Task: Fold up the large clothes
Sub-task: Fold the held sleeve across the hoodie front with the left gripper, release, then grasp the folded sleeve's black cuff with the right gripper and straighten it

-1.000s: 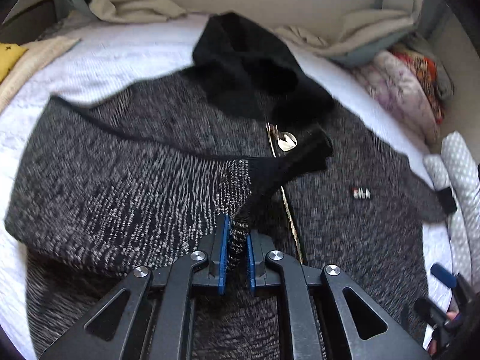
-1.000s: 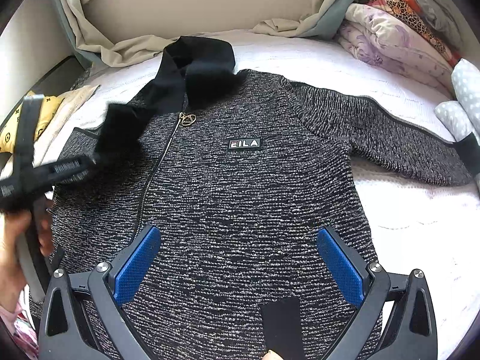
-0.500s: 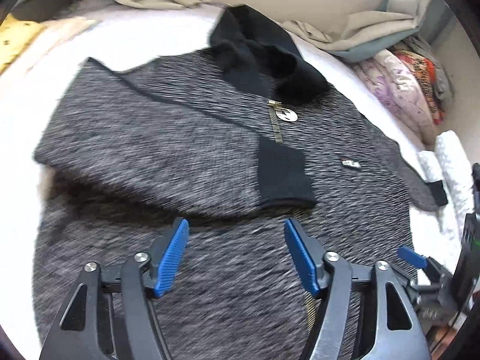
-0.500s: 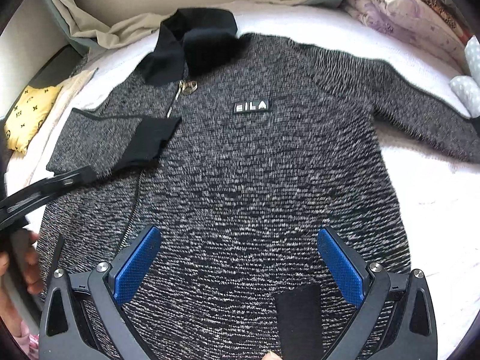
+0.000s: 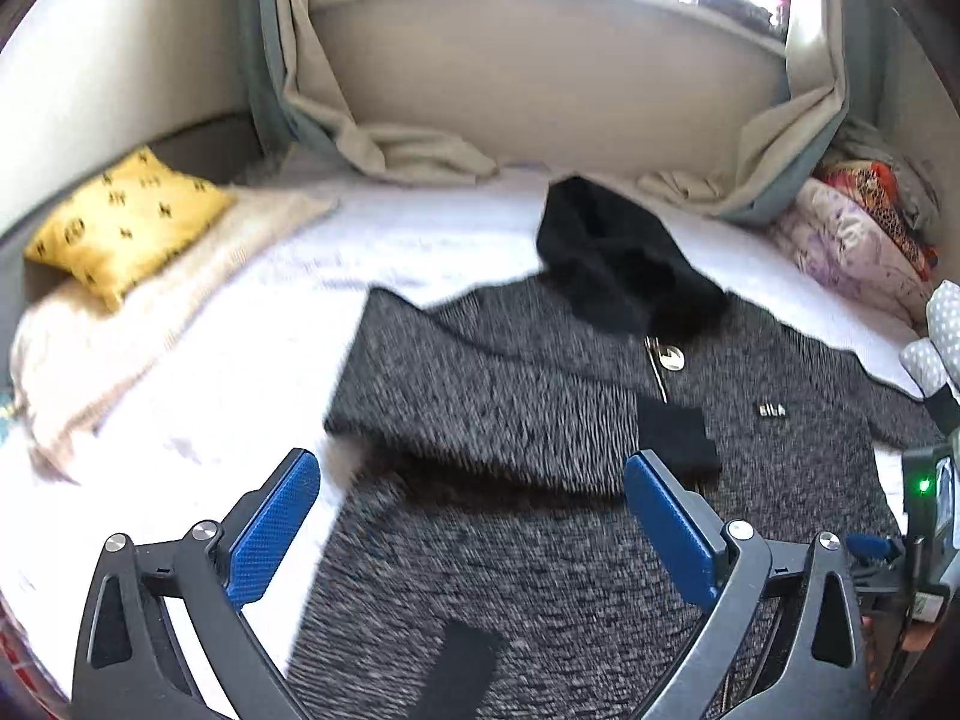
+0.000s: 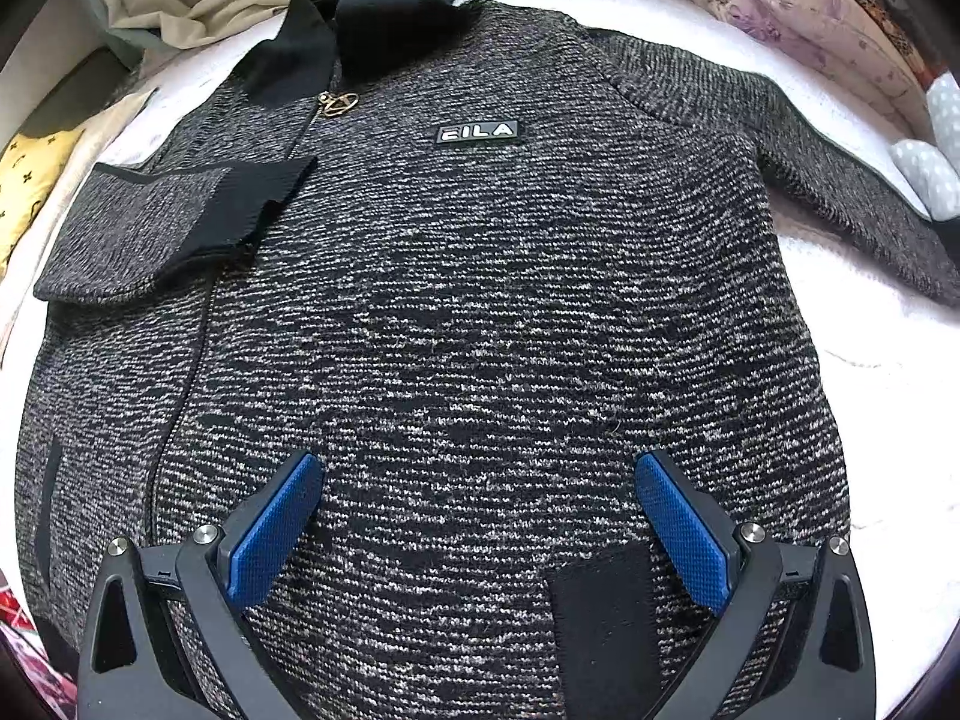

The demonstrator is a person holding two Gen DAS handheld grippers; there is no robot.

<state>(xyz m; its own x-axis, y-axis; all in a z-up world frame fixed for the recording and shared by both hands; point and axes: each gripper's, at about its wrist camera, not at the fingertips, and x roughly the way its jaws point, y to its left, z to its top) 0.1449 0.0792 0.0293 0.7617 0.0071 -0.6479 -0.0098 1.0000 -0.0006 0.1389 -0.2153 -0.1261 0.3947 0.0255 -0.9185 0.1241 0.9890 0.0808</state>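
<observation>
Two views, taken in turn.

Left wrist view:
- Your left tongs (image 5: 471, 531): spread wide, jaws just opened, nothing between the pads; they hang over the jacket's lower front.
- Jacket (image 5: 600, 420): flat on the bed (image 5: 240, 372), collar toward the far edge by the window wall, hem toward you.
- Folded sleeve (image 5: 492, 402): lies across the chest, its black cuff (image 5: 678, 441) resting just beside the zip.

Right wrist view:
- Your right tongs (image 6: 480, 531): spread wide, gripping nothing, poised above the jacket (image 6: 480, 300) near its hem.
- Loose sleeve (image 6: 840, 180): still stretched out toward the bed's right edge; its long axis runs from the shoulder outward and slightly toward you.
- Direction from tongs: ahead and to the right of your right tongs.
- Nearer hand: the right, by my judgement, so that sleeve is likely yours to bring across next.
- Logo patch (image 6: 477, 133): a fair landing mark for the cuff.
</observation>
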